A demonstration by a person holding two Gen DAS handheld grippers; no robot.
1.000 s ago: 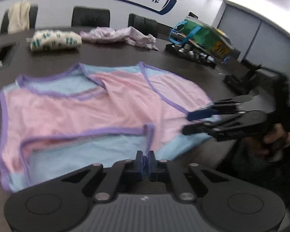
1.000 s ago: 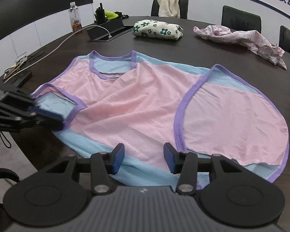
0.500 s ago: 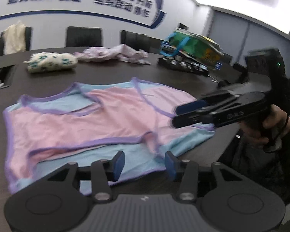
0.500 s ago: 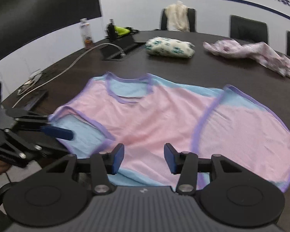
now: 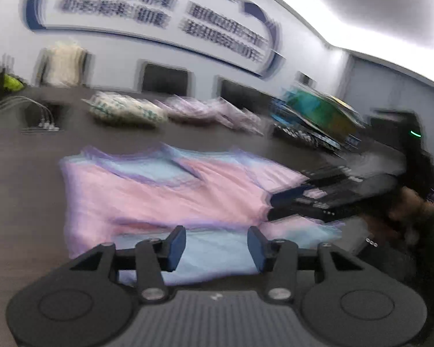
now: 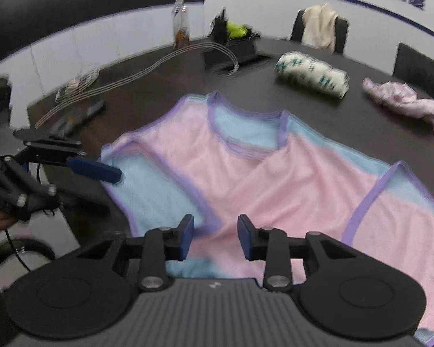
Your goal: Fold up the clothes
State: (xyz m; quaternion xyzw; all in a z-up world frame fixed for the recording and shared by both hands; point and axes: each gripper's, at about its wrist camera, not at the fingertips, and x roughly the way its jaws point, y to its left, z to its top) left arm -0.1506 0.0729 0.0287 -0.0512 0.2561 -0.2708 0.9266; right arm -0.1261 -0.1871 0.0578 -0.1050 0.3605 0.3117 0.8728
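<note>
Dark desk (image 6: 165, 92) carries the pink-and-blue top (image 6: 275, 179), spread flat just ahead of both your claws. Left claw (image 5: 216, 247) is spread, empty, over the blue near edge. Right claw (image 6: 215, 235) is also spread, gripping nothing, above the hem. Floral bundle (image 6: 312, 75) sits well beyond, far side.

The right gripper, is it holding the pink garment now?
No, the right gripper has its jaws apart, with the pink garment lying flat on the table beyond them.
</note>
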